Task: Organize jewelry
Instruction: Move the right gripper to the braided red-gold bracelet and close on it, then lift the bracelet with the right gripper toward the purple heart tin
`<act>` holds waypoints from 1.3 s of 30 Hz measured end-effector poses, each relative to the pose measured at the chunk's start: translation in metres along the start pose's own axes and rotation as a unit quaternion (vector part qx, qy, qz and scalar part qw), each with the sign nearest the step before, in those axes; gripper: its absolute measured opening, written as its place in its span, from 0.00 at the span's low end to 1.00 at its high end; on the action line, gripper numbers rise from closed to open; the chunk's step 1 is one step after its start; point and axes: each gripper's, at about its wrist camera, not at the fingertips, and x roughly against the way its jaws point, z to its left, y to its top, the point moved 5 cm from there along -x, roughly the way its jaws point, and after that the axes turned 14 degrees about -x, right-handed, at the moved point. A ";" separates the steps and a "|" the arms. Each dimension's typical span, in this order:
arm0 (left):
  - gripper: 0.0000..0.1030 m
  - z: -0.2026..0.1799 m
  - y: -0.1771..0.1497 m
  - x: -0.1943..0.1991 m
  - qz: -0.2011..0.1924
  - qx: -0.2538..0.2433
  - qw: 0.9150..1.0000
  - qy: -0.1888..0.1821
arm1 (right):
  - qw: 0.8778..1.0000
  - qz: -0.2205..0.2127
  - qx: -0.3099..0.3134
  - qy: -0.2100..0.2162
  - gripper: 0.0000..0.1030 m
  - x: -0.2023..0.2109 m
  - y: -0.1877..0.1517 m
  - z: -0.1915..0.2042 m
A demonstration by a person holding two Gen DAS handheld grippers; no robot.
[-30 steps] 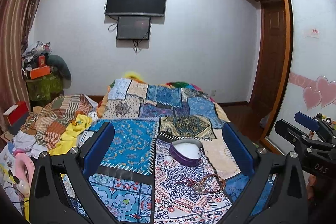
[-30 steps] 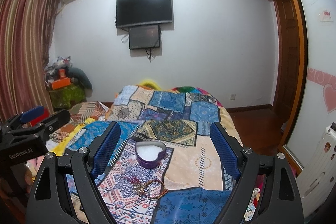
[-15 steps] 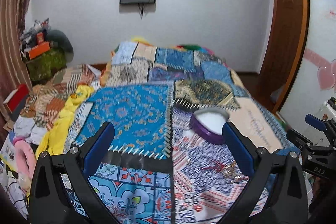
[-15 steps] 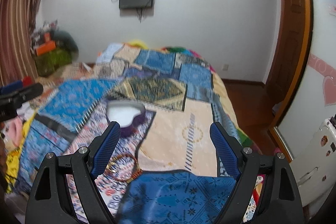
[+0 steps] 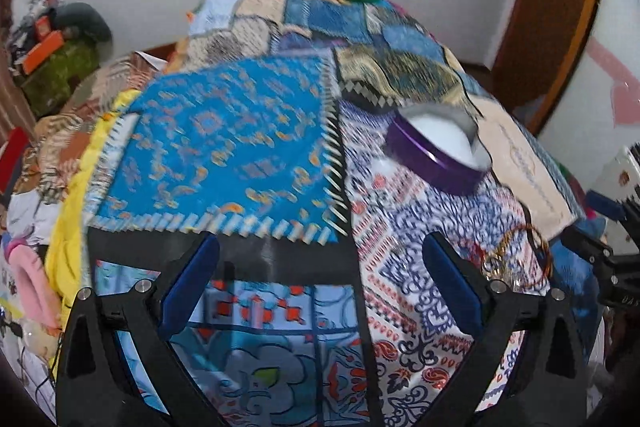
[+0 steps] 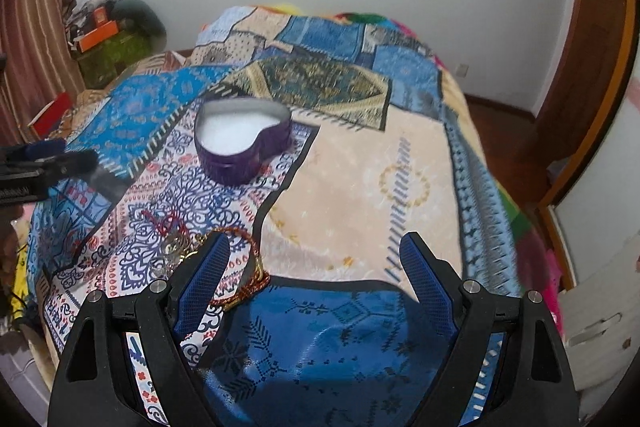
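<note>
A purple heart-shaped box point(image 6: 243, 143) with a white lining stands open on the patchwork bedspread; it also shows in the left wrist view point(image 5: 436, 151). A tangle of jewelry point(image 6: 208, 251), with a red cord and gold and orange bangles, lies on the spread nearer me, just left of my right gripper's left finger; it also shows in the left wrist view point(image 5: 516, 259). My right gripper point(image 6: 316, 263) is open and empty above the spread. My left gripper point(image 5: 320, 267) is open and empty, left of the jewelry.
The patchwork bedspread point(image 6: 400, 171) covers the bed. Piled clothes and a yellow cloth point(image 5: 68, 219) lie at the left. Boxes and clutter point(image 6: 104, 35) stand in the far left corner. A wooden door point(image 6: 592, 27) and a white wardrobe point(image 6: 600, 307) are on the right.
Both grippers have tilted down and moved in closer to the bed. The box and jewelry now sit larger and nearer. Both stay open.
</note>
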 end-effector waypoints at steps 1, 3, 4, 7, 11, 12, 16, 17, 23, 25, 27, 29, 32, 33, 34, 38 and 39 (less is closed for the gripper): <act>0.98 -0.004 -0.001 -0.004 0.007 -0.007 1.000 -0.005 | 1.000 0.007 0.001 0.006 0.82 -0.002 -0.001 0.001; 0.95 -0.011 -0.002 -0.009 0.014 -0.023 1.000 -0.010 | 1.000 0.020 0.003 0.023 0.82 -0.005 -0.004 0.005; 0.94 -0.016 -0.001 -0.012 0.018 -0.035 0.999 -0.013 | 0.999 0.022 0.005 0.028 0.82 -0.006 -0.005 0.006; 0.90 -0.025 -0.001 -0.018 0.026 -0.050 0.998 -0.024 | 0.998 0.032 0.017 0.041 0.72 -0.010 -0.007 0.013; 0.83 -0.031 0.002 -0.028 0.041 -0.052 0.997 -0.040 | 0.997 0.057 0.023 0.053 0.54 -0.021 -0.011 0.018; 0.81 -0.030 0.002 -0.029 0.042 -0.051 0.997 -0.039 | 0.996 0.060 0.025 0.055 0.49 -0.023 -0.011 0.018; 0.74 -0.032 0.003 -0.034 0.048 -0.054 0.997 -0.040 | 0.995 0.071 0.029 0.060 0.44 -0.026 -0.015 0.020; 0.73 -0.033 0.003 -0.035 0.048 -0.056 0.996 -0.044 | 0.995 0.076 0.031 0.062 0.40 -0.027 -0.017 0.021; 0.60 -0.044 0.002 -0.039 0.049 -0.074 0.994 -0.064 | 0.993 0.087 0.047 0.064 0.35 -0.029 -0.026 0.023; 0.50 -0.046 0.003 -0.041 0.046 -0.078 0.993 -0.069 | 0.992 0.091 0.045 0.071 0.28 -0.028 -0.027 0.023; 0.44 -0.045 0.004 -0.045 0.047 -0.075 0.994 -0.067 | 0.992 0.093 0.045 0.076 0.18 -0.028 -0.028 0.023; 0.41 -0.042 0.006 -0.048 0.046 -0.067 0.994 -0.070 | 0.991 0.094 0.046 0.078 0.13 -0.028 -0.029 0.024; 0.31 -0.040 0.007 -0.050 0.045 -0.060 0.995 -0.071 | 0.992 0.091 0.046 0.078 0.10 -0.028 -0.030 0.025; 0.24 -0.040 0.007 -0.051 0.045 -0.058 0.995 -0.071 | 0.992 0.089 0.045 0.077 0.09 -0.028 -0.029 0.025; 0.20 -0.040 0.006 -0.052 0.046 -0.058 0.995 -0.071 | 0.992 0.088 0.044 0.077 0.08 -0.028 -0.029 0.025; 0.09 -0.038 0.005 -0.052 0.048 -0.053 0.994 -0.078 | 0.993 0.083 0.037 0.073 0.06 -0.028 -0.026 0.025; 0.09 -0.037 0.006 -0.051 0.047 -0.048 0.994 -0.083 | 0.994 0.080 0.035 0.072 0.06 -0.028 -0.025 0.024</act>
